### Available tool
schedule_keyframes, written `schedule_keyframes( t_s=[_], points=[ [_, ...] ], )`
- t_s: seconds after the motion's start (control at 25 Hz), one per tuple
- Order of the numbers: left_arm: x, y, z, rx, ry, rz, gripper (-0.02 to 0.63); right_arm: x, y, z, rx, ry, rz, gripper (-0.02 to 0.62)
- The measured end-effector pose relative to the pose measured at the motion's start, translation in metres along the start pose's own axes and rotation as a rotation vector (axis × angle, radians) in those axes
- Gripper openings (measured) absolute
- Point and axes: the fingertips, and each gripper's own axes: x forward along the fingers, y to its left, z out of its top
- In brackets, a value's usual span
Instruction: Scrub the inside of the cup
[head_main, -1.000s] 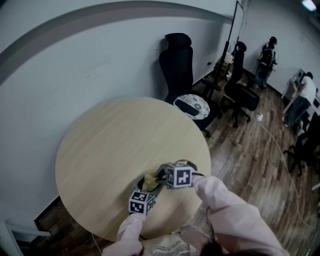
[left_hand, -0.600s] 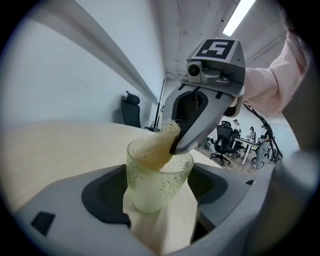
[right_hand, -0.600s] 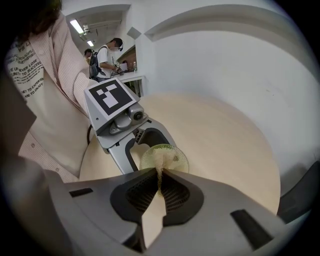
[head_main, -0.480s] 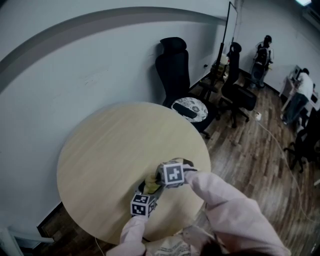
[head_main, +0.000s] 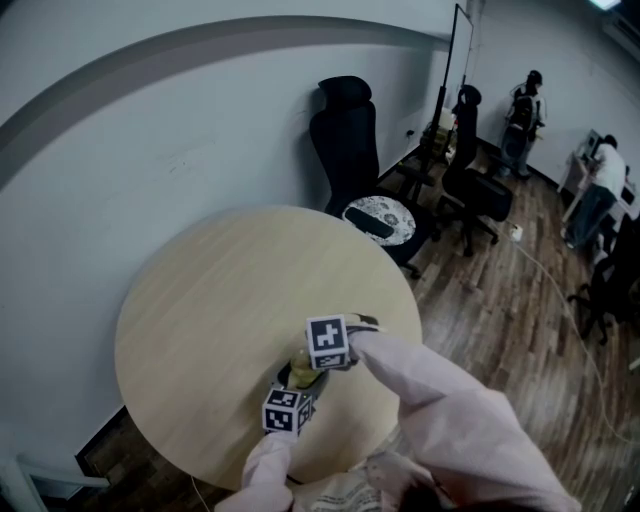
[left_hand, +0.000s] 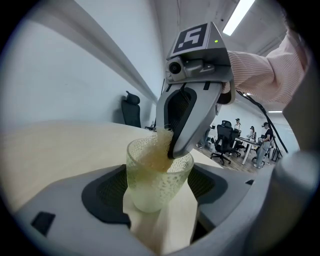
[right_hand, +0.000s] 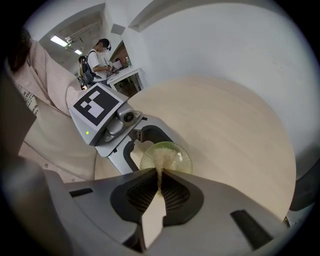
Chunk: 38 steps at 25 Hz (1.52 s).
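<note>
A translucent, bumpy green cup (left_hand: 150, 187) stands upright on the round wooden table (head_main: 200, 300). My left gripper (left_hand: 160, 192) is shut on the cup, one pad on each side of its wall. From above, my right gripper (left_hand: 172, 150) reaches into the cup's mouth, shut on a yellowish sponge (left_hand: 156, 150) that fills the upper inside. In the right gripper view the sponge (right_hand: 161, 162) shows as a thin strip pinched between the jaws (right_hand: 159, 182), dipping into the cup (right_hand: 176, 156). In the head view both grippers meet over the cup (head_main: 300, 368) near the table's front edge.
A light wall curves close behind the table. A black office chair (head_main: 350, 130) stands past the far edge, with more chairs (head_main: 480, 180) and people (head_main: 525, 115) at the back right on the wood floor. A pink sleeve (head_main: 440, 410) covers the right forearm.
My right gripper has shifted left and now sits right over the cup. The left gripper and the cup have stayed in place.
</note>
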Motion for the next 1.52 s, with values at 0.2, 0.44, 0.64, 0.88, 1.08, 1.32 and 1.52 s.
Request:
schedule_keyframes(
  t_s=[0.2,0.44,0.64,0.88,1.08,1.32,1.52],
  points=[
    [0.001,0.002,0.001,-0.001,0.000,-0.001,0.374,0.002,0.000,0.001,0.025,0.032,0.045,0.026],
    [0.001,0.003,0.000,-0.001,0.001,0.002,0.374,0.004,0.004,0.002,0.092,0.047,0.107,0.026],
    [0.000,0.002,-0.001,0.002,0.003,0.005,0.374,0.005,0.012,0.005,0.226,0.015,0.183,0.026],
    [-0.001,0.002,-0.002,0.002,0.006,0.009,0.374,0.005,0.017,0.013,0.371,-0.048,0.261,0.026],
    [0.000,0.003,-0.001,0.004,0.006,0.011,0.374,0.005,0.017,0.017,0.453,-0.084,0.298,0.026],
    [0.000,0.003,-0.001,0.007,0.007,0.015,0.374,0.004,0.018,0.024,0.534,-0.109,0.324,0.028],
    [0.001,0.005,-0.003,0.008,0.015,0.021,0.374,0.004,0.014,0.030,0.610,-0.142,0.348,0.028]
  ],
)
